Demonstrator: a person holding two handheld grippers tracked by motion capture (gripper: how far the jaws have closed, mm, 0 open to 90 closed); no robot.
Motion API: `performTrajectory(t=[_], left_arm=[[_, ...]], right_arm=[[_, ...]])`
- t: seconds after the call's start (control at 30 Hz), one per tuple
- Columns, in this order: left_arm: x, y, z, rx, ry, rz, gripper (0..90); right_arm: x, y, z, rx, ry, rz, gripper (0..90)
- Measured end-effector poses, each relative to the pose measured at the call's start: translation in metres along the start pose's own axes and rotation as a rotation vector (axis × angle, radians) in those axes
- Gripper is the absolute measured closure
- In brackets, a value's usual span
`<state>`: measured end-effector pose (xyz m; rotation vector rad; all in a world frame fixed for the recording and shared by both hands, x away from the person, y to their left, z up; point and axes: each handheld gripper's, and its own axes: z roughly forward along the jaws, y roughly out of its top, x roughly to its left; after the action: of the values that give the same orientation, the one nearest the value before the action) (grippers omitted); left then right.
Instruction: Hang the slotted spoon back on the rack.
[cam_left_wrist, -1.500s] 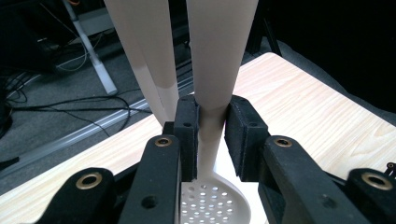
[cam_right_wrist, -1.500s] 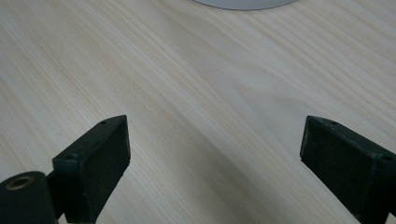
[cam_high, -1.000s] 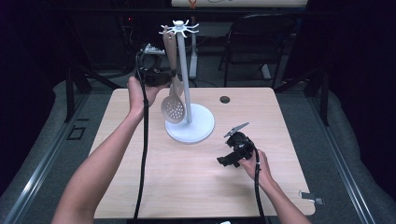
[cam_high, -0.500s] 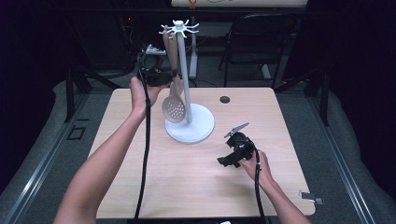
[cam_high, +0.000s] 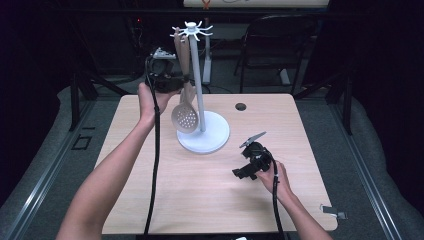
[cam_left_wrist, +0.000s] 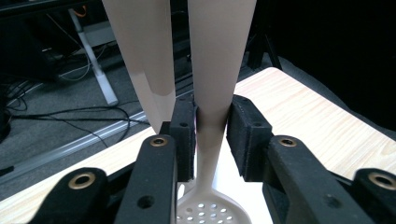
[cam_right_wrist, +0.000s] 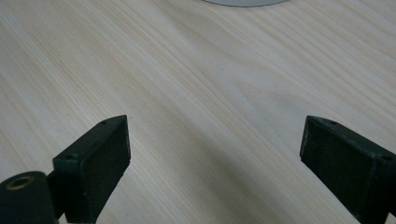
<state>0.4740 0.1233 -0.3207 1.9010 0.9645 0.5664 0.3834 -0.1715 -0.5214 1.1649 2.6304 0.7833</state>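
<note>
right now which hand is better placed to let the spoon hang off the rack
Left. The left gripper has its jaws around the beige slotted spoon's handle at the white hook stand, and they have just been opening. The right gripper rests open on the wooden table.

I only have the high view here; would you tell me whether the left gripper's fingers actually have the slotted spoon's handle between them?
Observer: Yes. In the left gripper view the slotted spoon has its handle running between the fingers of the left gripper. Both pads look to be against it, though the fingers have just been opening slightly.
Operator: Thank you. How do the right gripper's fingers stand?
Observer: In the right gripper view the right gripper has its fingers wide apart over the bare wooden table, with nothing between them.
</note>
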Motion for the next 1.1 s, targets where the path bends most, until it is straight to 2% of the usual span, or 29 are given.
performTrajectory(t=[0.13,0.37,0.63,0.83,1.07,1.1], left_arm=[[0.0,0.0,-0.005,-0.001,-0.007,0.003,63.6],[0.003,-0.002,-0.016,0.03,-0.014,0.014,43.0],[0.004,-0.012,-0.027,0.059,-0.012,0.03,24.7],[0.008,-0.027,-0.036,0.081,0.011,0.042,16.8],[0.018,-0.053,-0.049,0.103,0.019,0.019,14.3],[0.02,-0.056,-0.051,0.105,0.018,0.015,13.7]], right_arm=[[0.0,0.0,0.0,0.007,0.005,-0.001,8.2],[-0.001,0.0,0.0,0.005,0.002,0.0,8.1],[-0.001,-0.001,-0.001,0.004,0.004,0.008,7.9],[-0.002,-0.001,-0.002,0.002,0.008,0.012,7.6],[-0.002,-0.001,-0.003,0.015,0.003,0.007,7.6],[-0.001,-0.002,-0.001,-0.006,-0.002,0.024,7.6]])
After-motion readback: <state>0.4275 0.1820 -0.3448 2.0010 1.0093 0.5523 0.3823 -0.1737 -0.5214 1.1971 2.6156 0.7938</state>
